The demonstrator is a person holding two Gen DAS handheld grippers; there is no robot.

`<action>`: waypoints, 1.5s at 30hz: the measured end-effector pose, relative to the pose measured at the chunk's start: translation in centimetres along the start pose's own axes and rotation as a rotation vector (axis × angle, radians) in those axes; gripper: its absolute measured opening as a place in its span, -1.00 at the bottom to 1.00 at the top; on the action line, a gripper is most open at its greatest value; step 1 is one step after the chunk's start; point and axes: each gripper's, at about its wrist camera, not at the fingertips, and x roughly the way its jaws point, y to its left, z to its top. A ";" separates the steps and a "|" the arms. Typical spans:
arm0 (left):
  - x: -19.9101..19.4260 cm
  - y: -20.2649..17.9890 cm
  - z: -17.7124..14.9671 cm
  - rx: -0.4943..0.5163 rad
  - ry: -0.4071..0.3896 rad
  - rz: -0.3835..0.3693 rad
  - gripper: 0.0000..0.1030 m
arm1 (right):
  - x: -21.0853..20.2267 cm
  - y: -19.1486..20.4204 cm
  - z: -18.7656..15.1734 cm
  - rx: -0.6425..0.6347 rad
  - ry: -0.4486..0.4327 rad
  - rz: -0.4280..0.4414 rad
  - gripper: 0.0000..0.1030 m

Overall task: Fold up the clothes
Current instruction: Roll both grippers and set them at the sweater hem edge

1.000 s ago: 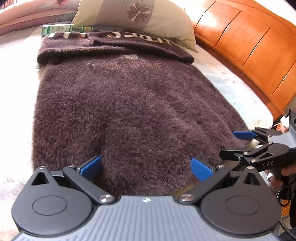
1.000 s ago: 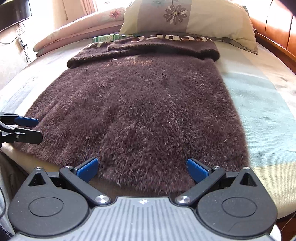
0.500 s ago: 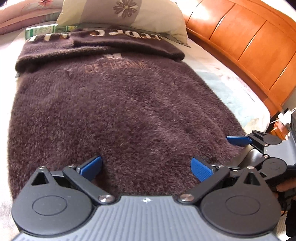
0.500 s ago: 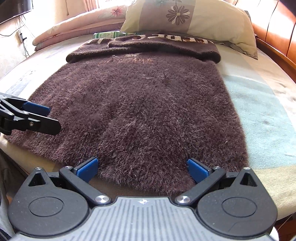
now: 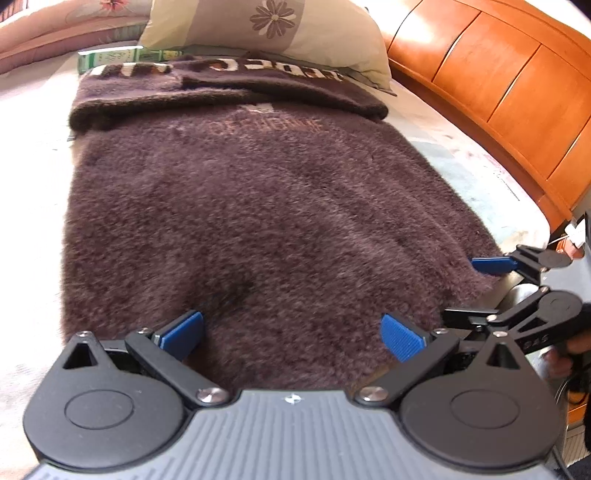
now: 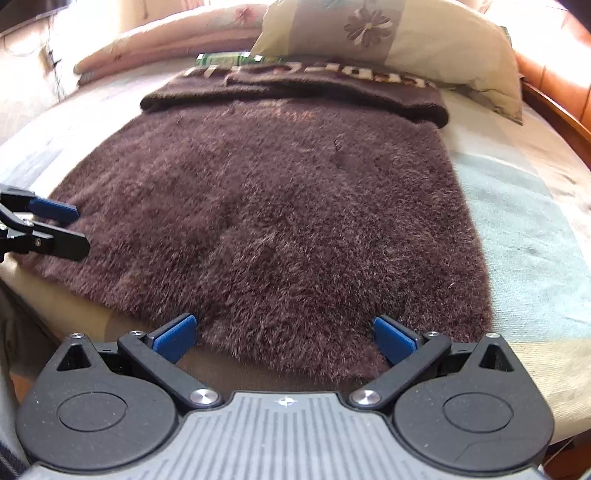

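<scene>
Lying flat on the bed [image 6: 535, 206], a brown fuzzy garment [image 5: 258, 221] covered most of the mattress, its far end folded back into a thick band just before the pillow [image 5: 266, 29]. Lettering showed on that band. A green box [image 5: 110, 59] lay beside the pillow, touching the fold. Left gripper [image 5: 291, 332] sat over the near hem, jaws spread wide, nothing between them. Right gripper [image 6: 284, 332] was at the same hem toward the other corner, jaws likewise wide apart and empty; its blue pads [image 6: 393, 339] were just at the fabric's edge. Each gripper appeared in the other's view, at the hem's outer corners. An orange headboard [image 5: 498, 92] ran along the bed's right side.
</scene>
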 end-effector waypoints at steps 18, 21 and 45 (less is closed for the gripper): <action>-2.6 1.6 -1.8 0.026 0.021 0.108 0.99 | -0.4 -0.2 2.3 -0.074 -0.049 0.245 1.00; -2.9 -0.3 -1.4 0.152 -0.011 0.144 0.99 | -1.8 0.5 1.8 -0.196 -0.081 0.132 1.00; 1.4 -7.6 -1.5 0.590 0.029 0.218 0.99 | -0.3 7.8 1.9 -0.643 -0.192 -0.115 1.00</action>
